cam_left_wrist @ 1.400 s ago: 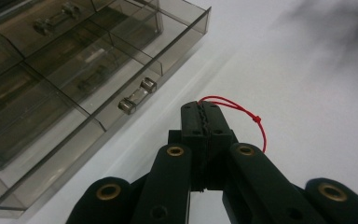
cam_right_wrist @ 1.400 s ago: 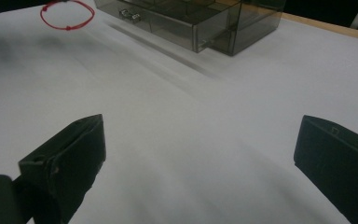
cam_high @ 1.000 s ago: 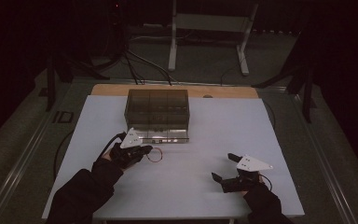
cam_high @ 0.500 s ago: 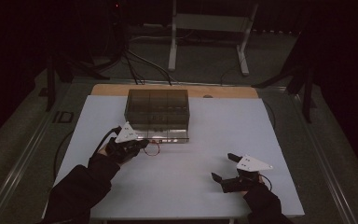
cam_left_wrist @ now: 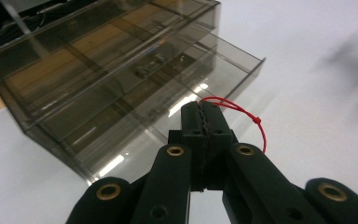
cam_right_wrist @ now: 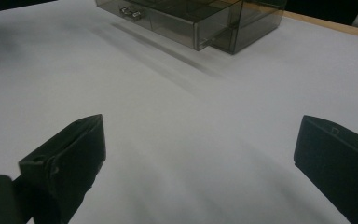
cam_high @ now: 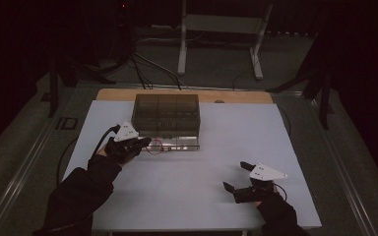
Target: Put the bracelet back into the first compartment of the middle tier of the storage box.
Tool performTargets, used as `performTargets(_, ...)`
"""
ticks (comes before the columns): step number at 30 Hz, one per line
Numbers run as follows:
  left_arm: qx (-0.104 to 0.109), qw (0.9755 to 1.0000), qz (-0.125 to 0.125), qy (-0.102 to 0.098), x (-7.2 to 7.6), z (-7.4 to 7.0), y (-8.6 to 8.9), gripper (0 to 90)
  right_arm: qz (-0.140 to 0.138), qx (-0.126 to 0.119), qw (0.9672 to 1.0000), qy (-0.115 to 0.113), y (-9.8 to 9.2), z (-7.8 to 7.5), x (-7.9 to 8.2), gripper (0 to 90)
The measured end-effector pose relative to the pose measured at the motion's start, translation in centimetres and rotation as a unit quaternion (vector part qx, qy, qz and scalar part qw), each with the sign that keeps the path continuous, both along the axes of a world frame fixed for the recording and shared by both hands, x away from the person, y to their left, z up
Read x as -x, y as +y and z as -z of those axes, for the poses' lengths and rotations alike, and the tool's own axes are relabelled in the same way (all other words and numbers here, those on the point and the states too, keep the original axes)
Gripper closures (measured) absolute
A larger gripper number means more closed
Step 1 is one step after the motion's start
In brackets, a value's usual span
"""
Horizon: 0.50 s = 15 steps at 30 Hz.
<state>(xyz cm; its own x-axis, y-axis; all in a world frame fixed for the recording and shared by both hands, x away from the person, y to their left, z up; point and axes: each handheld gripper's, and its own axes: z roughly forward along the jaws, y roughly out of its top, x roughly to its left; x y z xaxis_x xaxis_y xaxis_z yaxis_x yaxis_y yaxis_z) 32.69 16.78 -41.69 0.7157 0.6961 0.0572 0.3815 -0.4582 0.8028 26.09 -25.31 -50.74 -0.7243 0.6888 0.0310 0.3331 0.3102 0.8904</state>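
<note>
The smoky plastic drawer box (cam_high: 166, 115) stands at the far middle of the white table (cam_high: 187, 196), and its pulled-out bottom drawer (cam_high: 179, 143) juts toward the person, taking up room in front of it. The left gripper (cam_high: 145, 144), clamped on a red string loop (cam_left_wrist: 242, 116), sits right at that drawer's front left corner, so passage there is tight. Between the box and the wide-jawed right gripper (cam_high: 236, 177) the tabletop lies bare.
</note>
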Motion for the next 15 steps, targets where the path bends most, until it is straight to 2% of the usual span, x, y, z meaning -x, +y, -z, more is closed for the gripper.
performTargets(7, 0.002, 0.9998, -0.019, 0.000, -0.7, 0.1, 0.6, 90.0, 0.001, 0.000, 1.0000, 0.000, 0.0, 0.0, 0.0, 2.4)
performTargets(10, -0.001, 0.9997, -0.025, -0.006, -1.1, 0.0, 0.7, 90.0, 0.000, 0.002, 1.0000, -0.001, 0.0, 0.0, 0.0, 2.4)
performTargets(15, -0.005, 0.9989, -0.046, -0.004, -1.9, 0.1, 1.0, 90.0, 0.000, -0.001, 1.0000, -0.001, 0.0, -0.1, 0.1, 2.4)
